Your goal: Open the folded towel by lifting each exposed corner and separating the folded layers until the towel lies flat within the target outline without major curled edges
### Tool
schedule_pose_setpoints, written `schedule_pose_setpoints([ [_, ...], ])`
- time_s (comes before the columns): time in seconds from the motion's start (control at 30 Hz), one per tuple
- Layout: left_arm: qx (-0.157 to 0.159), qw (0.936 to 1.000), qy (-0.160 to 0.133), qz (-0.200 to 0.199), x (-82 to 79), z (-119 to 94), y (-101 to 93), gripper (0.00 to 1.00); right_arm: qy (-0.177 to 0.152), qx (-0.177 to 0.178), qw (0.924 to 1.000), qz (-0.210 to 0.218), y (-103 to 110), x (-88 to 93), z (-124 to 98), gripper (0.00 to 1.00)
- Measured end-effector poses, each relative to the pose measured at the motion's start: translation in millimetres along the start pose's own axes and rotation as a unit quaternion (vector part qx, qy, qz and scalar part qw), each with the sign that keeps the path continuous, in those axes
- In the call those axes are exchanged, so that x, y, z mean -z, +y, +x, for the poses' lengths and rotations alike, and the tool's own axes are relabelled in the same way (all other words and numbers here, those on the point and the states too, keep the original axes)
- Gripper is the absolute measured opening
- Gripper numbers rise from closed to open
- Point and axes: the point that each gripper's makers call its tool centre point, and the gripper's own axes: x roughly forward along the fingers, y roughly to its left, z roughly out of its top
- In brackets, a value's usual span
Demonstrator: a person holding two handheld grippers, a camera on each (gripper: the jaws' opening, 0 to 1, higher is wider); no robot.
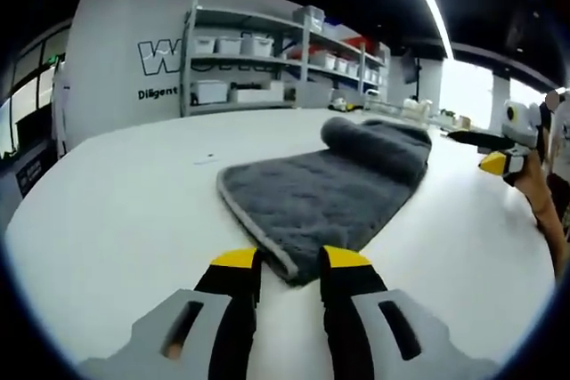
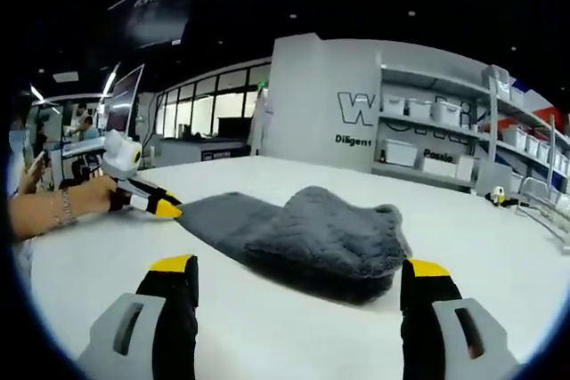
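A white table (image 1: 116, 211) carries the grey towel (image 1: 329, 184), its long axis running from the left gripper (image 1: 291, 266), whose fingers clench one corner, toward the bunched far end. Shelves (image 1: 267, 60) stand behind. The right gripper (image 2: 298, 271) hangs wide apart.

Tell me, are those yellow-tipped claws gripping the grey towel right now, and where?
The left gripper sits at the near corner of the grey towel, which lies between its jaws; a firm pinch cannot be told. The right gripper is wide open, holding nothing.
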Motion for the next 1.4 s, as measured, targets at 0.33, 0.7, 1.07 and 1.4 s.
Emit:
schedule_pose_setpoints([
  [0.33, 0.002, 0.9999, 0.007, 0.011, -0.9, 0, -2.0, 0.08, 0.001, -0.006, 0.9999, 0.013, 0, 1.1, 0, 0.96],
  [0.7, -0.014, 0.9989, 0.021, 0.039, 0.6, -7, 8.1, 0.06, 0.008, -0.009, 0.9999, 0.011, 1, 4.2, 0, 0.96],
  [1.07, -0.033, 0.9994, 0.003, 0.011, 11.5, -34, 34.9, 0.06, 0.015, -0.014, 0.9997, 0.01, 4, 7.4, 2, 0.97],
  [1.4, -0.058, 0.9983, 0.001, 0.001, 20.9, -62, 68.8, 0.06, 0.023, -0.014, 0.9996, 0.008, 5, 12.1, 2, 0.99],
])
